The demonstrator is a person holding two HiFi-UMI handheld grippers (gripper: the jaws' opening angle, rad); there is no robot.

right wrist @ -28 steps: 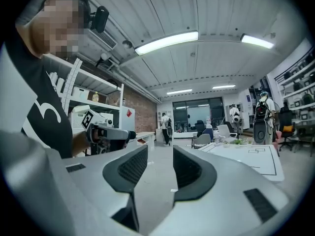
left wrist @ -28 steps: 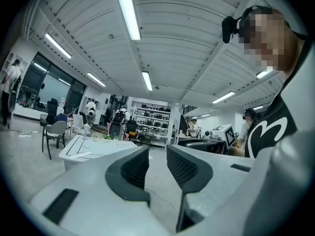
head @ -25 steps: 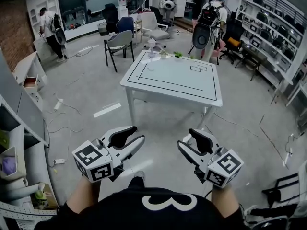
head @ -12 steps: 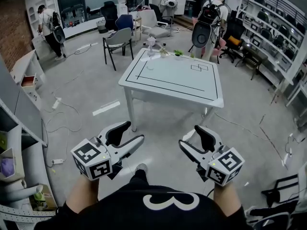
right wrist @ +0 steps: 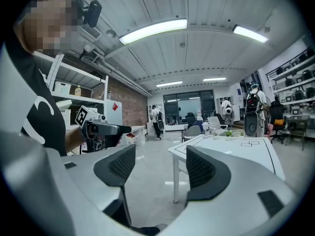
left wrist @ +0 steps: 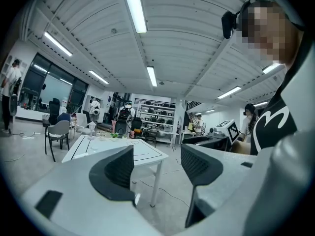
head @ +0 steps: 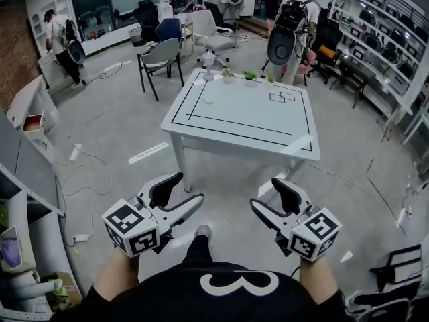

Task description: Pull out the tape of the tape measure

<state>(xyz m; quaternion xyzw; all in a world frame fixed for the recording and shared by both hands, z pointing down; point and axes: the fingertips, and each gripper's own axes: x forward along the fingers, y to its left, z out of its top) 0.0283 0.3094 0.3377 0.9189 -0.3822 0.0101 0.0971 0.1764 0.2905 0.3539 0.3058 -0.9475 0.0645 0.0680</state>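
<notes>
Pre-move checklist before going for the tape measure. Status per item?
1. Left gripper jaws apart, just been opening, nothing between them: ok.
2. Right gripper jaws apart, just been opening, nothing between them: ok.
3. Tape measure located: cannot tell; the small items at the far edge of the white rectangular table are too small to identify.
4. Table within reach: not ok; grey floor separates it from both grippers.
5. Walking path to table: ok.

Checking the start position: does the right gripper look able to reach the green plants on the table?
Probably not yet: the right gripper, jaws just opening on nothing, hangs over floor short of the table, and the plants sit at its far edge.
</notes>
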